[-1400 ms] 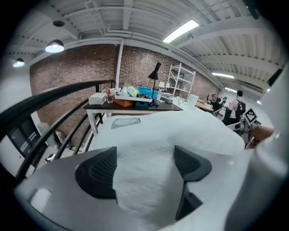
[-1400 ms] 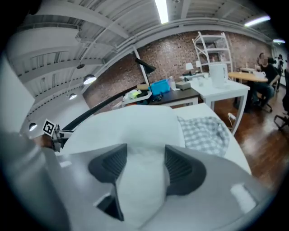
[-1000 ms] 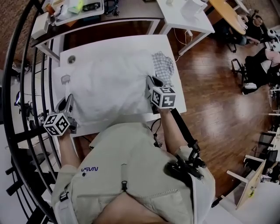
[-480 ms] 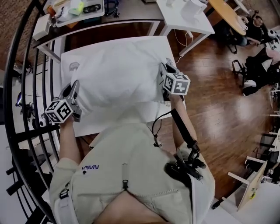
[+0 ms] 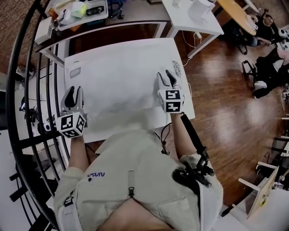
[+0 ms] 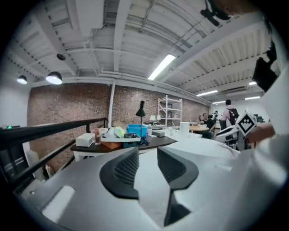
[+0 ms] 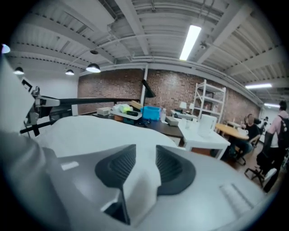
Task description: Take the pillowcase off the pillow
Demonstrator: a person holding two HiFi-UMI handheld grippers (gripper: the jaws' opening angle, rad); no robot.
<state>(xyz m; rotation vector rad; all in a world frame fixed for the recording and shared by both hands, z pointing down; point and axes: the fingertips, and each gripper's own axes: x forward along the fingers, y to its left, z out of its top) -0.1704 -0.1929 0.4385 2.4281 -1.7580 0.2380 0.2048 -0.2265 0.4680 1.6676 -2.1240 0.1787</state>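
Note:
The white pillow in its white pillowcase (image 5: 119, 83) lies spread flat on the white table (image 5: 113, 128), hard to tell from the tabletop. My left gripper (image 5: 74, 90) stands at its near left corner. Its jaws have just been opening, and white cloth (image 6: 146, 189) shows in the gap between the pads (image 6: 124, 169). My right gripper (image 5: 165, 76) stands at the near right corner. Its jaws have also just been opening, and a fold of white cloth (image 7: 142, 180) still hangs loose between them in the right gripper view (image 7: 145, 153).
A checked cloth (image 5: 177, 67) peeks out at the table's right edge beside the right gripper. A dark table with a tray and a blue box (image 5: 81, 9) stands behind. A black railing (image 5: 27, 90) runs along the left. Wooden floor (image 5: 221, 90) lies to the right.
Both grippers lifted the pillow off the table, then their jaws opened. The pillow has dropped and now lies flat. The checked cloth is now mostly covered.

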